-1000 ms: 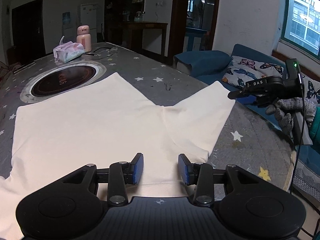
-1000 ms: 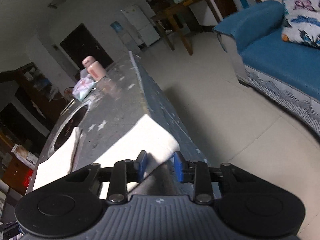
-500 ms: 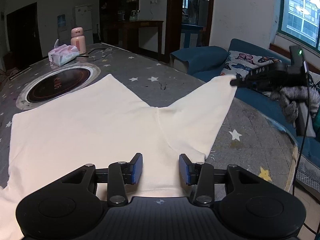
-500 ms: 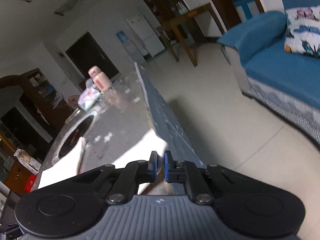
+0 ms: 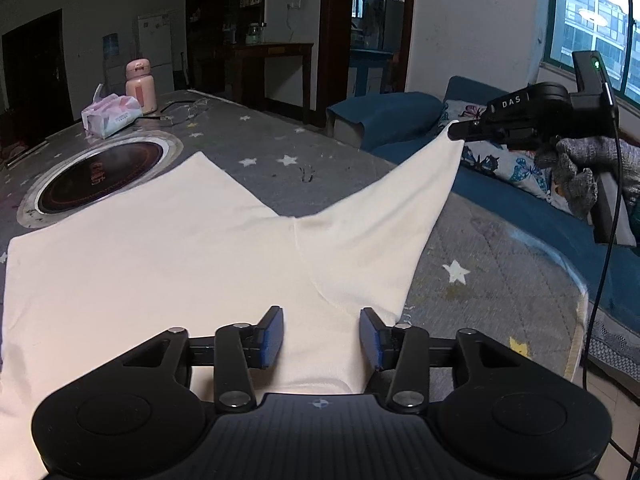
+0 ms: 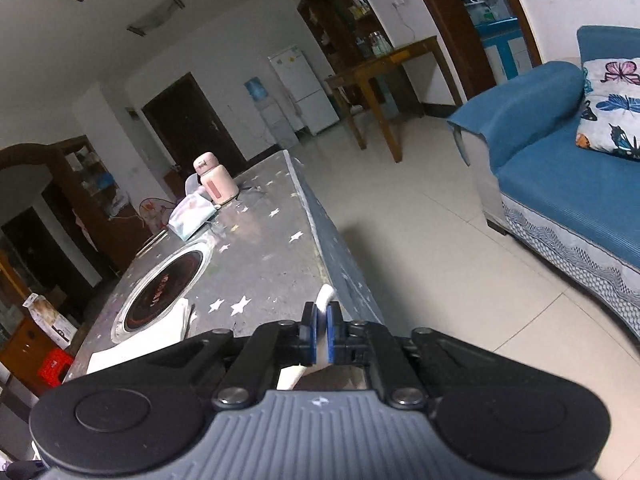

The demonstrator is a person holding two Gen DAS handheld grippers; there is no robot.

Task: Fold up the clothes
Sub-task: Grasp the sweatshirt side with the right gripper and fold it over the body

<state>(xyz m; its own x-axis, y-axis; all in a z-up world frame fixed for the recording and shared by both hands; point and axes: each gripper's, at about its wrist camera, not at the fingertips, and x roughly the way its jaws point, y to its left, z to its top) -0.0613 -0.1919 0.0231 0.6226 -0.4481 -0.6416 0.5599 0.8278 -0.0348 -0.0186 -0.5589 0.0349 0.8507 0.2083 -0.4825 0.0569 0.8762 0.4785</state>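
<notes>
The right tongs are clamped on one raised corner of the cream garment, the left tongs stand half open and empty above its near edge, and the rest lies flat on the worktop ahead, no fold yet completed.

Your left tongs' housing is hiding the white garment's near hem, and the frame's left edge is cutting off its side; the glasses are showing too small to make out.

Pretty dim room, daylight only coming from the window, so the tabletop gets a washed-out sheen, and the fisheye bends everything hard near the edges.
</notes>
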